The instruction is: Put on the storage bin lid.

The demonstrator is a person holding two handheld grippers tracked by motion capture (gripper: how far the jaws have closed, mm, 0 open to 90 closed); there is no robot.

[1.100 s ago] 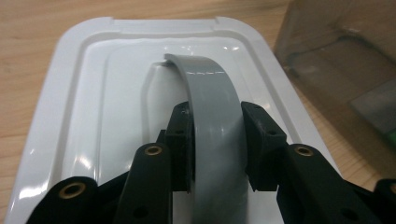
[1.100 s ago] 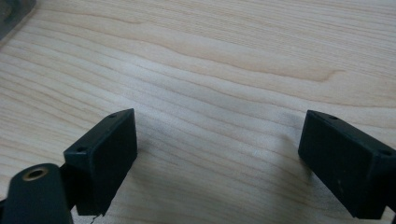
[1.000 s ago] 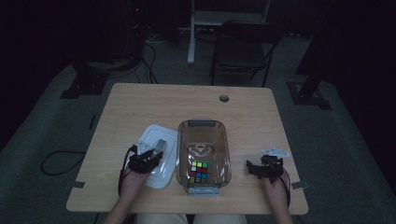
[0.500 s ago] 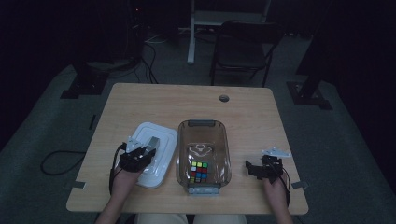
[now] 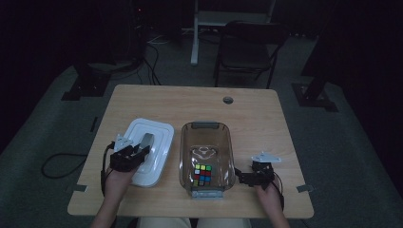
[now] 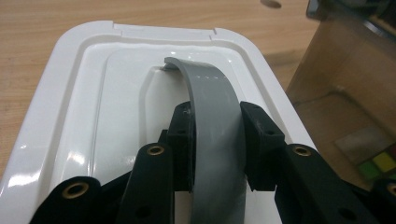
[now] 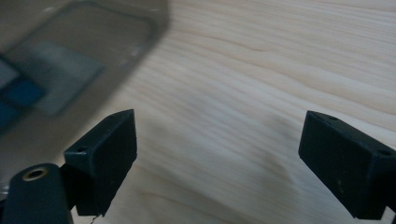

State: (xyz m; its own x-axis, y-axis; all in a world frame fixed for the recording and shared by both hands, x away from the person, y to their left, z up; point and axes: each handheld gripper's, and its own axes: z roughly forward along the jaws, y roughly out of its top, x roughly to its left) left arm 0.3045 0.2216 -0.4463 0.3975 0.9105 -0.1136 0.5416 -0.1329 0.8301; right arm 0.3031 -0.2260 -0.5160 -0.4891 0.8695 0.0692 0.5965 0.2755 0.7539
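A white lid (image 5: 151, 142) with a grey arched handle (image 5: 146, 141) is at the table's left, beside a clear plastic bin (image 5: 206, 129). My left gripper (image 5: 135, 153) is shut on the handle (image 6: 212, 98), and its pads (image 6: 183, 135) press both sides over the lid (image 6: 93, 102). A colourful puzzle cube (image 5: 203, 175) lies in the near end of the bin. My right gripper (image 5: 243, 178) is open just right of the bin's near corner. In its own view the right gripper (image 7: 219, 140) hangs over bare wood with nothing between the jaws, the bin wall (image 7: 107, 51) at upper left.
The wooden table (image 5: 247, 114) has a round cable hole (image 5: 228, 100) near its far edge. A dark chair (image 5: 247, 52) and a stand base stand on the floor beyond. The bin's wall (image 6: 345, 70) is close on the right of the lid.
My left gripper has drawn the lid leftward and slightly up, away from the bin. My right gripper has slid left toward the bin's near corner.
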